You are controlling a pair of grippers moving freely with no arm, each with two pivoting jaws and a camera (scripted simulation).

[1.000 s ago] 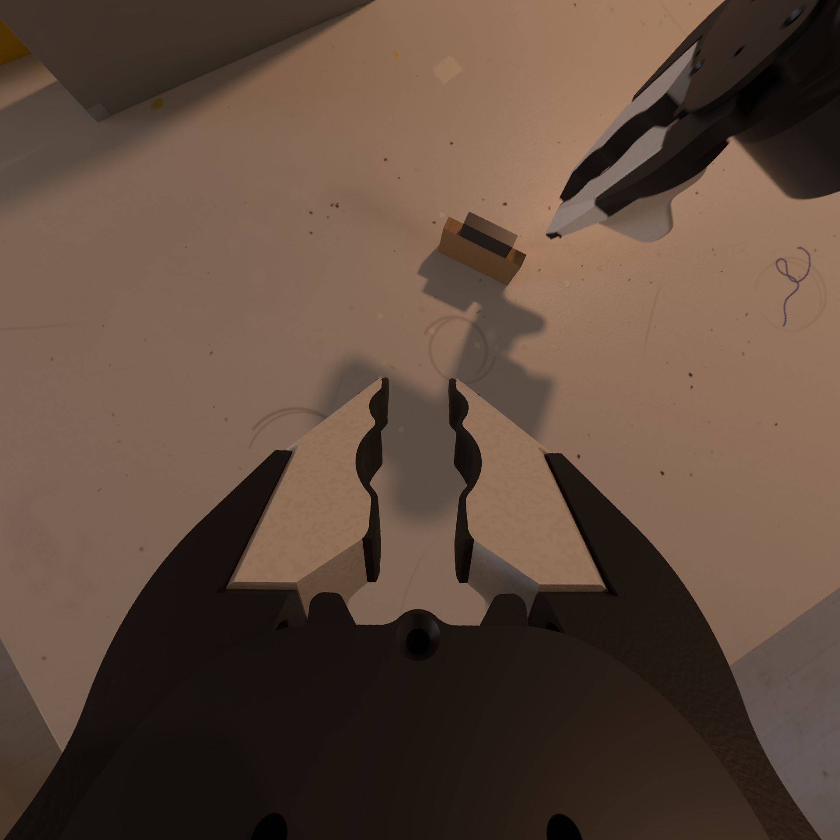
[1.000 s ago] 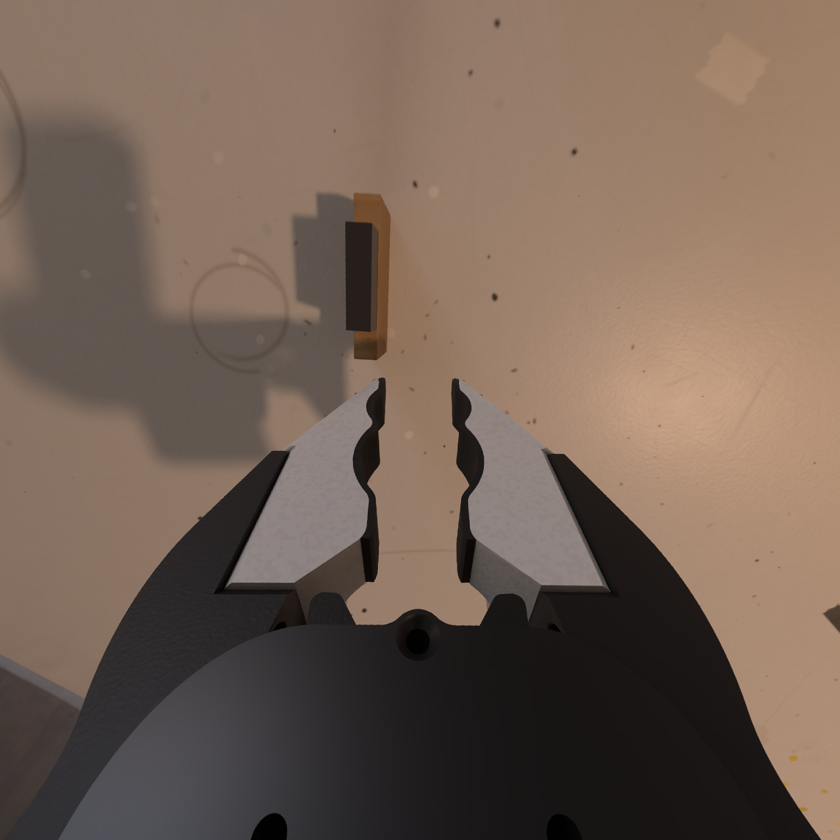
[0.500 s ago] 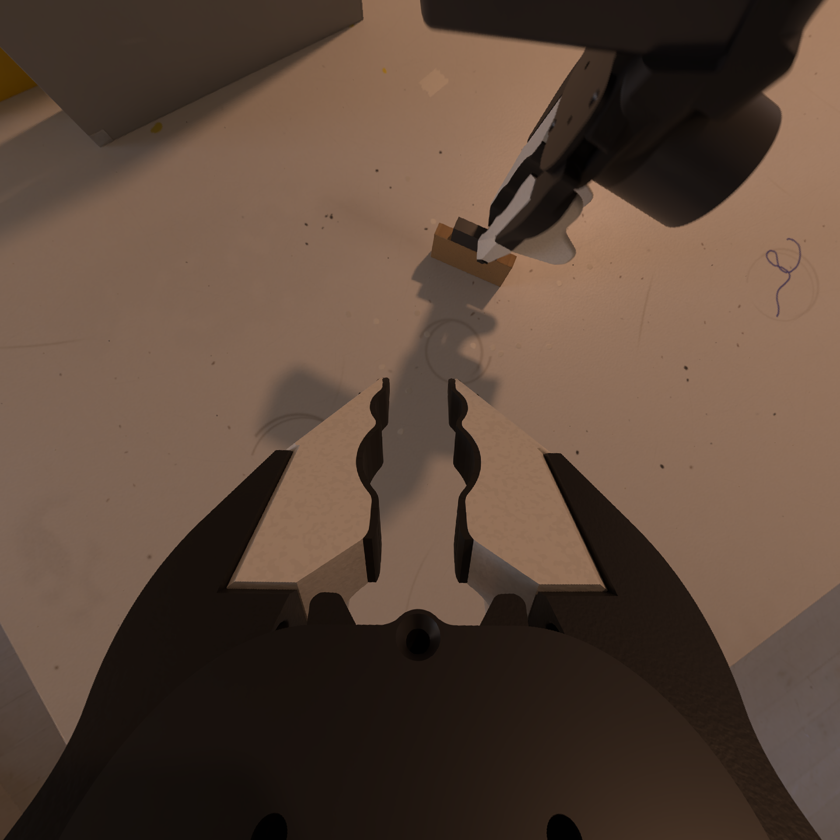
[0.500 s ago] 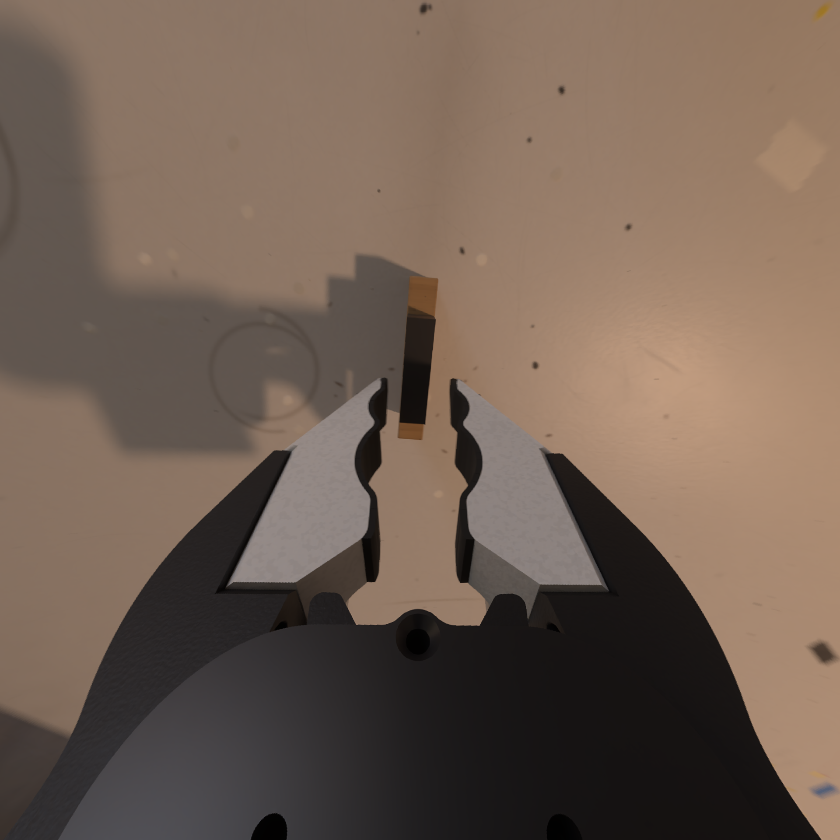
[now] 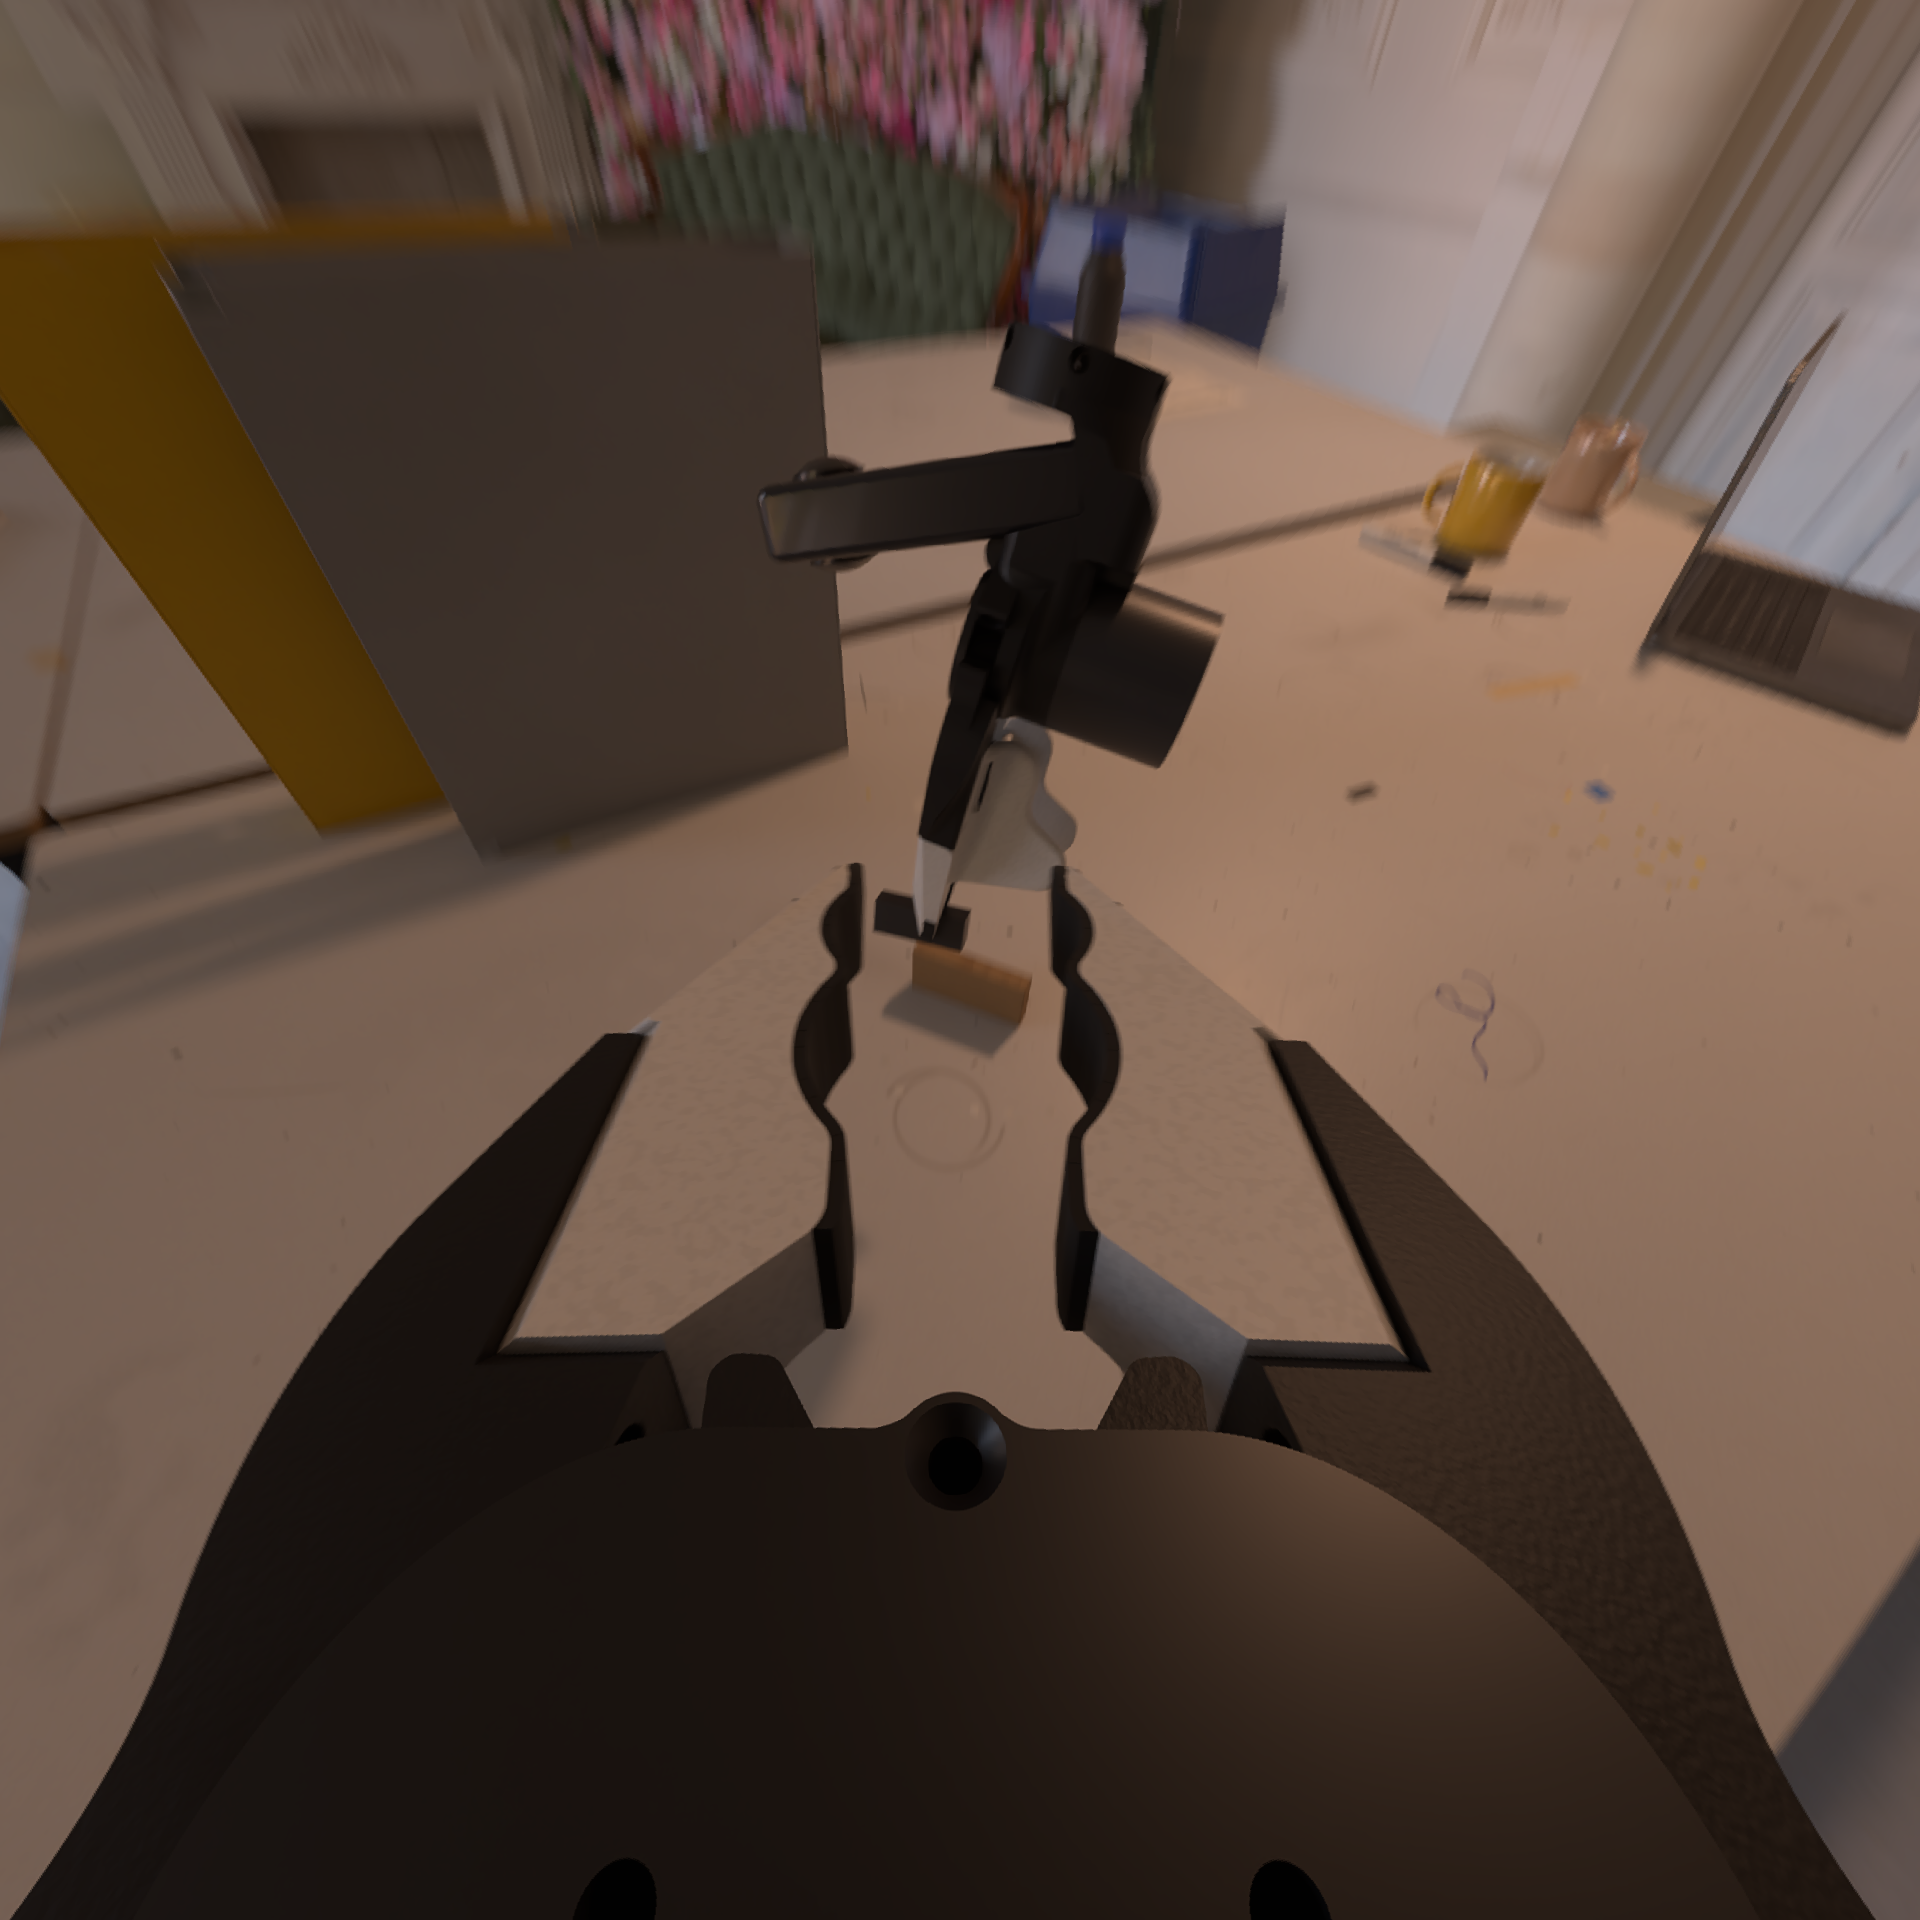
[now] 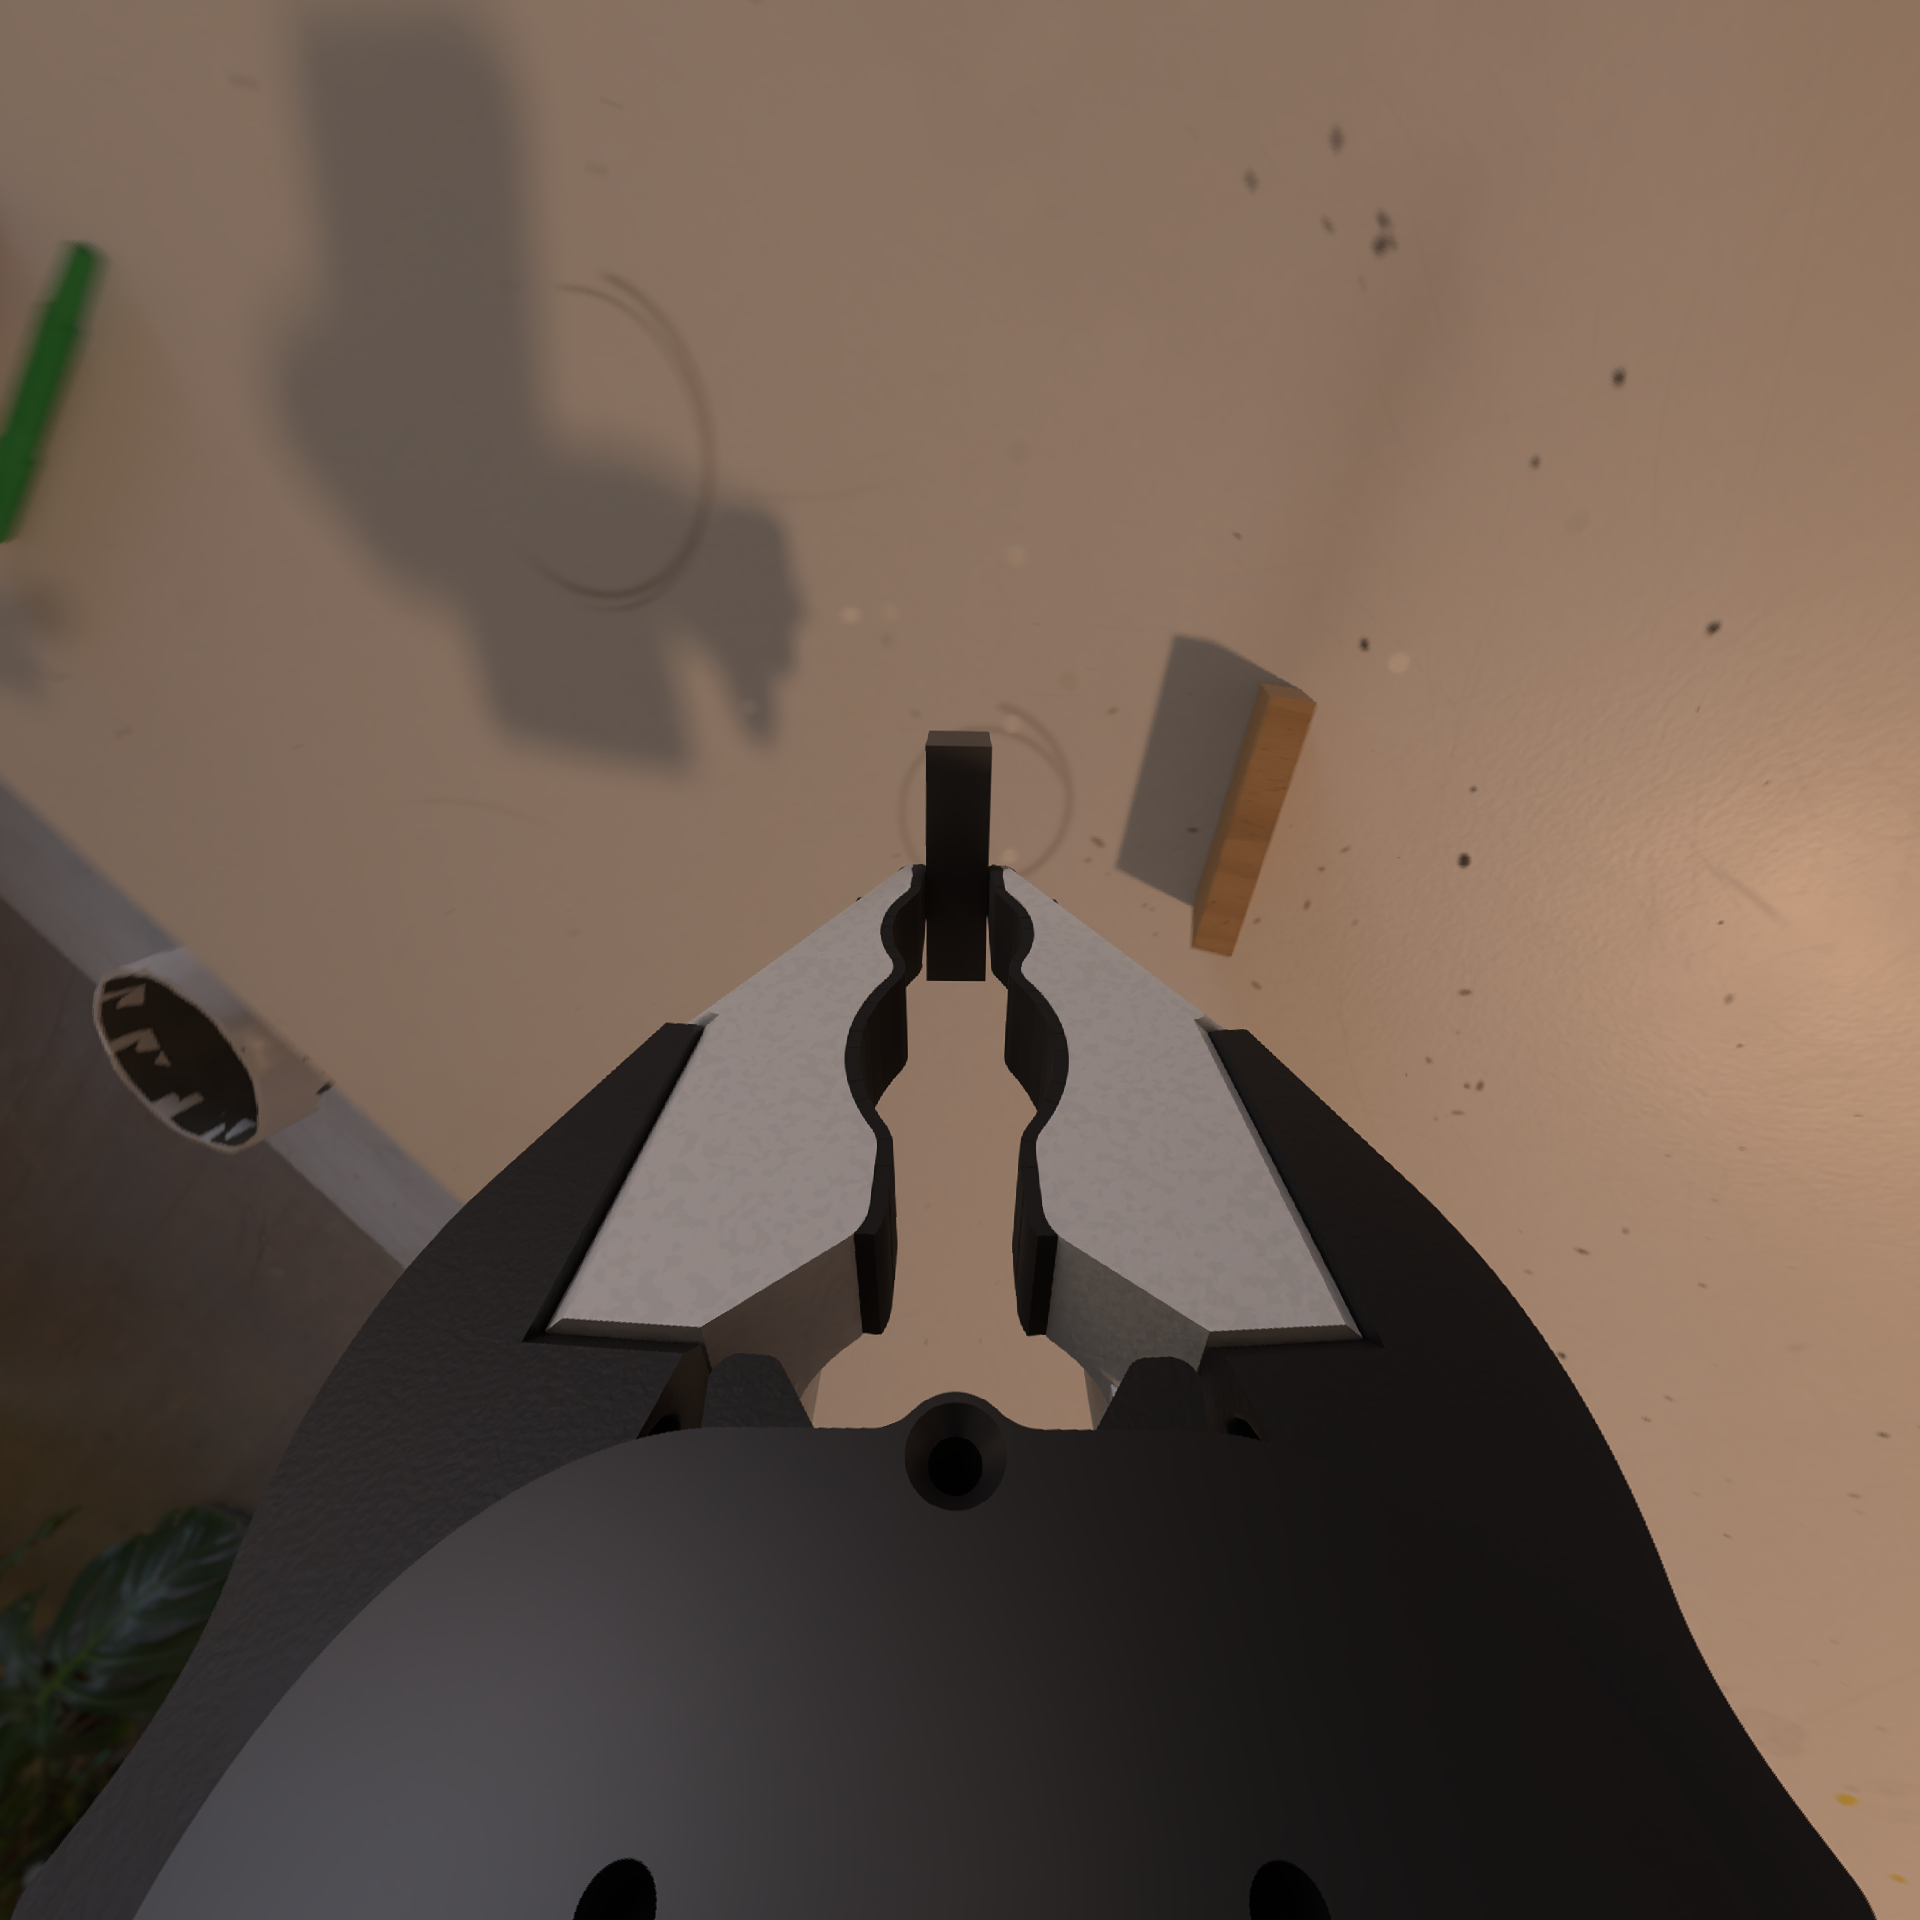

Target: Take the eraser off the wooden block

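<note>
My right gripper [image 6: 956, 878] is shut on the black eraser [image 6: 956, 810] and holds it clear of the table. The wooden block [image 6: 1252, 821] lies bare on the table to the right of the eraser, apart from it. In the left wrist view the right gripper [image 5: 932, 904] points down and pinches the eraser [image 5: 896, 914] just above and left of the wooden block [image 5: 971, 982]. My left gripper [image 5: 956, 894] is open and empty, low over the table, with the block just beyond its fingertips.
A grey and yellow box [image 5: 499, 540] stands at the back left. A yellow mug [image 5: 1481, 504], a pink mug [image 5: 1595, 468] and a laptop [image 5: 1787, 582] are far right. A green marker [image 6: 47, 384] and a paper roll [image 6: 177, 1049] lie at the left.
My right gripper has shut on the eraser and lifted it off the block, to the left. My left gripper has tilted up, come closer to the block and opened slightly wider.
</note>
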